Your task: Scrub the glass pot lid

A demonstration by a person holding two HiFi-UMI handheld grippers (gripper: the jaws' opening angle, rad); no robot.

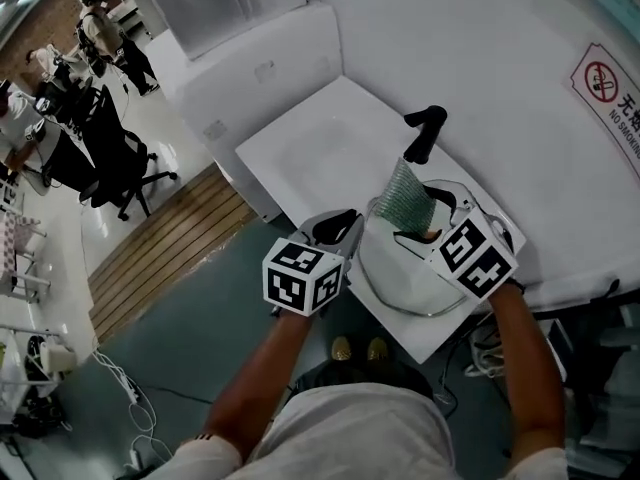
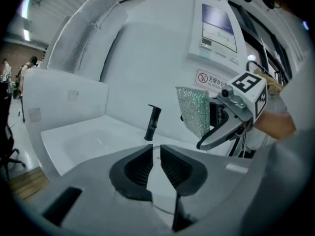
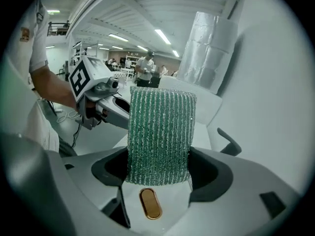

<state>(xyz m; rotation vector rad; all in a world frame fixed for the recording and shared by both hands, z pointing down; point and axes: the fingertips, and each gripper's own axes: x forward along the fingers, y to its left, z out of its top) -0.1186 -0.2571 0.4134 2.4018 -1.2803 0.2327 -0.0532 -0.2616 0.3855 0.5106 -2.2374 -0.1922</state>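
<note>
The glass pot lid [image 1: 400, 280] lies flat on the white counter near its front edge. A brass-coloured oval fitting [image 3: 150, 203] shows on the lid in the right gripper view. My right gripper [image 1: 415, 218] is shut on a green mesh scrub pad [image 3: 160, 132], which stands upright above the lid's far part [image 1: 405, 196]. My left gripper [image 1: 345, 226] is at the lid's left rim. In the left gripper view its jaws [image 2: 158, 154] stand a narrow slit apart with pale glass [image 2: 160, 193] showing in the gap. The pad [image 2: 193, 109] and right gripper also show there.
A black faucet [image 1: 425, 133] stands behind the lid beside the shallow white sink basin [image 1: 330, 148]. White walls close off the back and right, with a no-smoking sign [image 1: 610, 83]. People and office chairs [image 1: 105, 153] are far left, and cables [image 1: 135, 408] lie on the floor.
</note>
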